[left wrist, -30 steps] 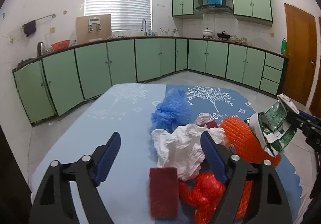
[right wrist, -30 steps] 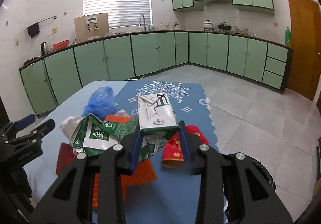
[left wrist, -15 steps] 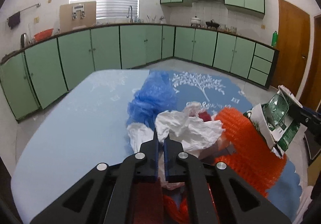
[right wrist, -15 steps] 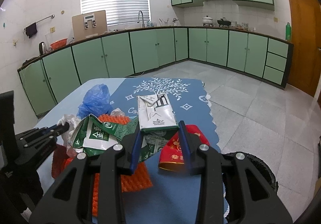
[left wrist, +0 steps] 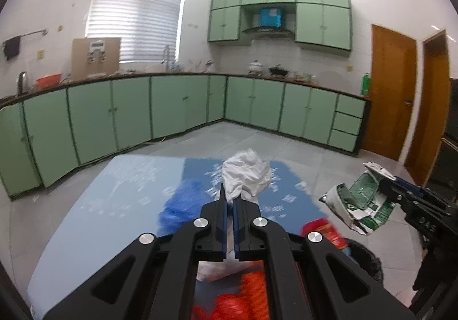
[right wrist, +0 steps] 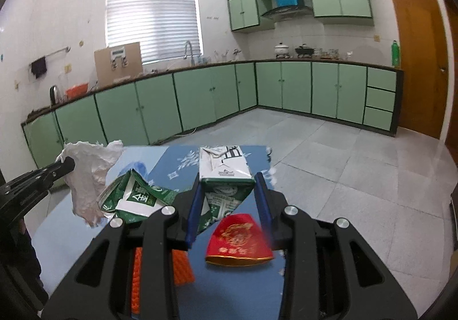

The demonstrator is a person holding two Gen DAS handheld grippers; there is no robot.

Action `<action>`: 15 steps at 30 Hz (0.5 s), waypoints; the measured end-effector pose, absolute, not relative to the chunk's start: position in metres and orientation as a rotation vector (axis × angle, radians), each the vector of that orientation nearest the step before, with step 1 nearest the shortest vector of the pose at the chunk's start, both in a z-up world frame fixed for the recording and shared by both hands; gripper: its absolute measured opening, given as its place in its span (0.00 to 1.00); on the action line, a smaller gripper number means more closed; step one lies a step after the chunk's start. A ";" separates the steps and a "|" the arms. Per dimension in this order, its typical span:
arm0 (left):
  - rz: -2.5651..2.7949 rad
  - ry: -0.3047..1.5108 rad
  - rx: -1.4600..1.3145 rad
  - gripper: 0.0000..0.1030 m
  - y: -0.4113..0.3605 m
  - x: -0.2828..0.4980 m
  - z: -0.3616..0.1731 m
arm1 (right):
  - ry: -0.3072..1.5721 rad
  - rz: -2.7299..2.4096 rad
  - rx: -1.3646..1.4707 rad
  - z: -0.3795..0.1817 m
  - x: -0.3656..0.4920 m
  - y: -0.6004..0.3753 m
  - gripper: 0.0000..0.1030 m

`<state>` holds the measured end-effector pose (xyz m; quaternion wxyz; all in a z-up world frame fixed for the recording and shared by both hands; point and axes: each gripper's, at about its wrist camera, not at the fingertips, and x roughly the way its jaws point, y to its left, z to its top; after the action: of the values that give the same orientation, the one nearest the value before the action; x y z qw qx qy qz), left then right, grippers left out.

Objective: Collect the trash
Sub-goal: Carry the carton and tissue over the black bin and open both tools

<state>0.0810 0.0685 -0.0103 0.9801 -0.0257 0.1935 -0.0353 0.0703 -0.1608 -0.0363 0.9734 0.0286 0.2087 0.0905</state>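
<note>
Left gripper [left wrist: 228,199]: jaws pressed together, pinching white tissue [left wrist: 246,174], held in the air above the table [left wrist: 120,194]; in the right view the tissue [right wrist: 88,174] hangs from the gripper [right wrist: 67,164], clear of the tabletop. Right gripper [right wrist: 229,185]: jaws part-spread, clamped on a green and white carton [right wrist: 224,174], torn flaps trailing to the left; same carton [left wrist: 363,202] seen at right in the left view, off the table edge. On the blue tablecloth [right wrist: 177,159]: red packet [right wrist: 239,237] just below the carton, orange mesh [right wrist: 180,265] near the right gripper's base, blue bag [left wrist: 183,202] beside the left gripper. Black bin [left wrist: 363,259] low at right, beside the table.
</note>
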 end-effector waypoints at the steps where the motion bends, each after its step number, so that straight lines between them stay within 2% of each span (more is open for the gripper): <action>1: -0.085 0.385 -0.050 0.03 0.063 0.081 -0.008 | 0.417 0.173 0.057 -0.035 0.069 -0.166 0.33; 15: -0.368 0.390 -0.056 0.03 -0.037 0.096 0.006 | 0.384 -0.060 0.054 -0.035 0.038 -0.275 0.33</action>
<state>0.0956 -0.0374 0.0056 0.9639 -0.0276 0.1924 -0.1819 0.0384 -0.2747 -0.0353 0.9808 0.0266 0.1910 -0.0297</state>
